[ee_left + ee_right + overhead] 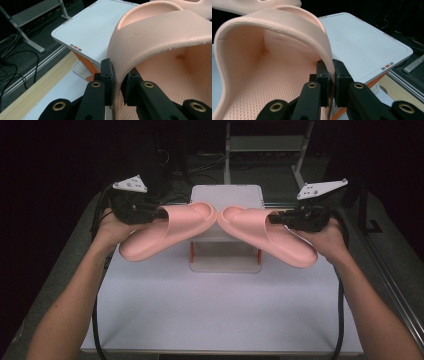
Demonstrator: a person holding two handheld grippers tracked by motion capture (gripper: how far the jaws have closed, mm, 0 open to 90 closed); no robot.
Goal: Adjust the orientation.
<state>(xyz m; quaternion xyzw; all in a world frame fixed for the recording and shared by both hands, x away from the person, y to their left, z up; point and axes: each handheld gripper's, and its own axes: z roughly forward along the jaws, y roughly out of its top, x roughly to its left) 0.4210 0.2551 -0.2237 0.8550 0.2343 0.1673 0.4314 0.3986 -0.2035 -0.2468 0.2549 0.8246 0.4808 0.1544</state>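
In the high view, the left claw (159, 213) and the right claw (274, 218) are seen raised above the white tabletop (220, 310), each clamped on the strap of a pink slipper. The left slipper (167, 231) and right slipper (270, 236) are held out ahead of their claws, and their toes meet over a white stand (227, 200).

The dotted footbed (172, 75) and the strap pinched between the jaws are shown in the left gripper view; orange legs (87, 65) under the stand are seen beyond the claw.

A dark floor with cables (15, 62) and a metal frame (265, 142) lie around the tabletop.
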